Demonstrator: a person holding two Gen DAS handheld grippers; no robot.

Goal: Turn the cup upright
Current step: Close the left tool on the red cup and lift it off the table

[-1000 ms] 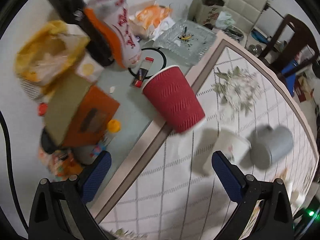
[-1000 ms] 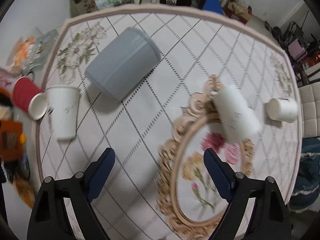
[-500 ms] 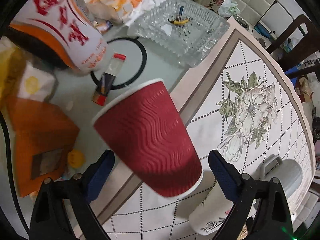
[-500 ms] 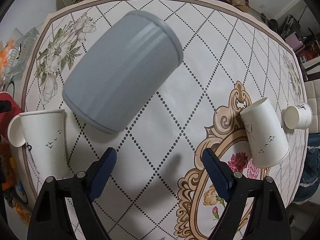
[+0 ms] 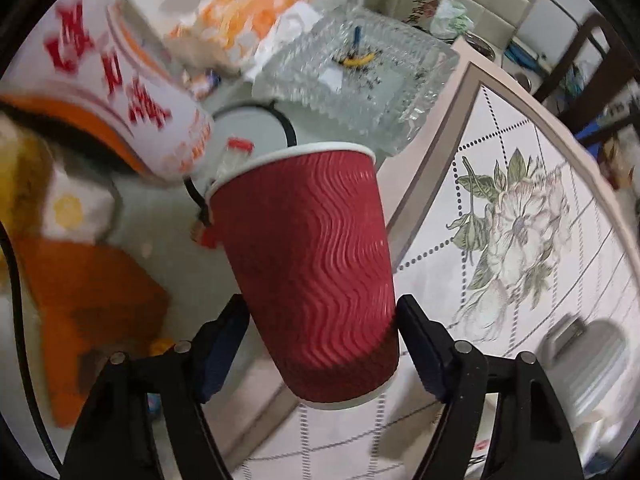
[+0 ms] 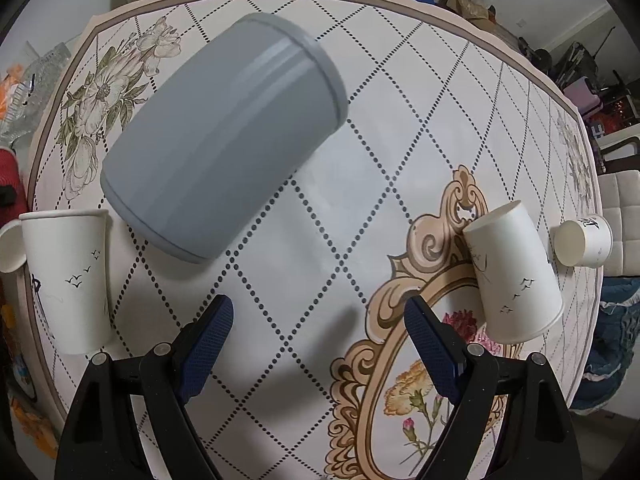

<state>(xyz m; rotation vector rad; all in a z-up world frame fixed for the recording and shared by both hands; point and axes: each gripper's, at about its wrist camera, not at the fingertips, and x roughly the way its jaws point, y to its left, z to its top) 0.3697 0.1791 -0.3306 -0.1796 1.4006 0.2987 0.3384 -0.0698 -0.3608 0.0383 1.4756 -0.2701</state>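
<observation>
Two grippers show, one per wrist view. On the left, the left gripper point(image 5: 322, 326) has its blue pads against both sides of the red ribbed cup point(image 5: 310, 268), closed on its lower part; the cup's white rim points away toward the glass ashtray point(image 5: 356, 80). On the right, the right gripper point(image 6: 318, 334) stands spread wide and holds nothing, above the patterned tablecloth point(image 6: 360, 160), with the grey mug point(image 6: 222, 136) lying on its side beyond the fingers and a white paper cup point(image 6: 514, 276) tipped over further right.

Both wrist views close above table, sharing red cup point(image 5: 316, 280)
</observation>
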